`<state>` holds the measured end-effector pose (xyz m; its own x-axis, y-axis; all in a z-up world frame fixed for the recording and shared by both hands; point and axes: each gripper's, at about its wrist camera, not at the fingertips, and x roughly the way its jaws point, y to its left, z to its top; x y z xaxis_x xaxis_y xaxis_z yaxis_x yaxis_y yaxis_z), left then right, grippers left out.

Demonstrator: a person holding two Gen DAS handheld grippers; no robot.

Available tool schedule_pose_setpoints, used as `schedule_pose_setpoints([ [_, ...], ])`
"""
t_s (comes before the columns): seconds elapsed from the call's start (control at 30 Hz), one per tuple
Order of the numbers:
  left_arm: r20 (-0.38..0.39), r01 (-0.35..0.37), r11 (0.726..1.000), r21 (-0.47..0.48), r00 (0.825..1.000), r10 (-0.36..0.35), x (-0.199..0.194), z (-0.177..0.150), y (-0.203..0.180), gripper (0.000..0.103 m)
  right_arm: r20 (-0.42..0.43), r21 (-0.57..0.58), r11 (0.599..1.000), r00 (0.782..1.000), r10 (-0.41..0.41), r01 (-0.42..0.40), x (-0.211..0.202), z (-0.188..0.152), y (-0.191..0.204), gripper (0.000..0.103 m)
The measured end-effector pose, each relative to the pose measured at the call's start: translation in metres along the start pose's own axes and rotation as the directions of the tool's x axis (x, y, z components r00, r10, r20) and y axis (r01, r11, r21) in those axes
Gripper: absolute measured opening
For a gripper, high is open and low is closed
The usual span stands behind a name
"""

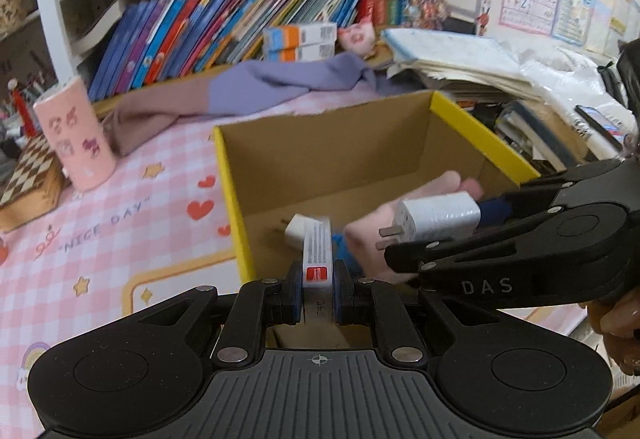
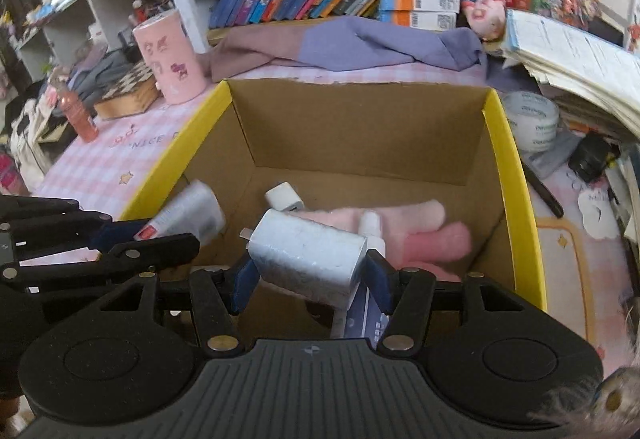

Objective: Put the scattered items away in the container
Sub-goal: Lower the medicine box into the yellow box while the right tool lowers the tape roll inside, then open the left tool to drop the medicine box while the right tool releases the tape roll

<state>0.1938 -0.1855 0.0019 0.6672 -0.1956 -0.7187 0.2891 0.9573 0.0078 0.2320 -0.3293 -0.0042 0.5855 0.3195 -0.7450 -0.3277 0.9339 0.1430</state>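
The left gripper (image 1: 317, 297) is clamped on one white tube (image 1: 317, 251), and the right gripper (image 2: 308, 275) grips one white charger (image 2: 308, 259), both over the near end of one cardboard box (image 2: 516, 175). Inside the box lie one small white plug (image 2: 283, 198) and one pink plush item (image 2: 424, 231).

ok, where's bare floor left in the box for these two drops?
Free: the cardboard box floor along the far wall and far-left corner. Crowded: the near half, with the pink plush, small white charger and a white bottle.
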Motion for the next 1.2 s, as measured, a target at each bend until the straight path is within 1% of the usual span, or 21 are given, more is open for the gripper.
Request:
schedule_pose_setpoints([
  [0.17,-0.006,-0.016,1.0,-0.003,1.0,0.016,0.001,-0.001,-0.003,0.013,0.005,-0.05,0.999,1.0,-0.004,0.005,0.004,0.0,0.002,0.057],
  [0.3,0.004,-0.031,0.999,-0.014,1.0,0.031,-0.001,-0.001,-0.005,0.013,0.01,-0.06,0.998,1.0,0.007,-0.006,0.005,0.001,0.001,0.056],
  [0.43,0.037,-0.057,0.998,-0.026,0.998,0.058,-0.008,-0.002,-0.006,0.02,0.019,-0.053,0.999,1.0,0.014,-0.013,0.005,0.001,-0.001,0.055],
  [0.53,0.06,-0.088,0.995,-0.048,0.994,0.09,-0.015,-0.004,-0.005,0.025,0.023,-0.062,0.998,0.999,0.027,-0.025,0.005,0.001,0.001,0.054],
  [0.63,0.092,-0.089,0.993,-0.082,0.991,0.097,-0.023,-0.006,-0.002,0.025,0.011,-0.079,0.996,0.999,0.052,-0.051,0.008,0.001,0.005,0.054],
  [0.7,0.11,-0.095,0.991,-0.092,0.988,0.105,-0.027,-0.008,-0.003,0.025,-0.012,-0.087,0.994,0.998,0.068,-0.068,0.012,-0.001,0.008,0.054],
  [0.77,0.117,-0.095,0.991,-0.099,0.987,0.107,-0.03,-0.009,-0.003,0.026,-0.032,-0.091,0.993,0.997,0.075,-0.078,0.016,-0.001,0.01,0.056],
  [0.9,0.124,-0.093,0.99,-0.107,0.987,0.107,-0.034,-0.01,-0.003,0.026,-0.03,-0.09,0.993,0.997,0.076,-0.078,0.015,-0.001,0.011,0.059],
  [0.97,0.132,-0.106,0.988,-0.108,0.984,0.12,-0.037,-0.011,-0.002,0.032,-0.018,-0.091,0.993,0.997,0.069,-0.07,0.012,-0.002,0.012,0.061],
  [1.03,0.142,-0.12,0.985,-0.123,0.98,0.137,-0.039,-0.013,0.0,0.046,0.005,-0.084,0.995,0.998,0.055,-0.054,0.007,-0.003,0.012,0.065],
  [1.07,0.149,-0.121,0.984,-0.131,0.979,0.141,-0.041,-0.014,0.001,0.051,0.019,-0.077,0.996,0.999,0.046,-0.044,0.003,-0.003,0.011,0.067],
  [1.1,0.156,-0.122,0.983,-0.136,0.977,0.143,-0.043,-0.015,0.002,0.058,0.032,-0.07,0.997,0.999,0.039,-0.036,0.0,-0.003,0.01,0.067],
  [1.13,0.164,-0.122,0.983,-0.135,0.976,0.144,-0.045,-0.015,0.001,0.063,0.046,-0.063,0.998,0.998,0.031,-0.028,-0.004,-0.004,0.009,0.067],
  [1.2,0.182,-0.12,0.985,-0.123,0.973,0.142,-0.05,-0.016,-0.001,0.065,0.073,-0.055,0.998,0.997,0.013,-0.009,-0.011,-0.004,0.009,0.067],
])
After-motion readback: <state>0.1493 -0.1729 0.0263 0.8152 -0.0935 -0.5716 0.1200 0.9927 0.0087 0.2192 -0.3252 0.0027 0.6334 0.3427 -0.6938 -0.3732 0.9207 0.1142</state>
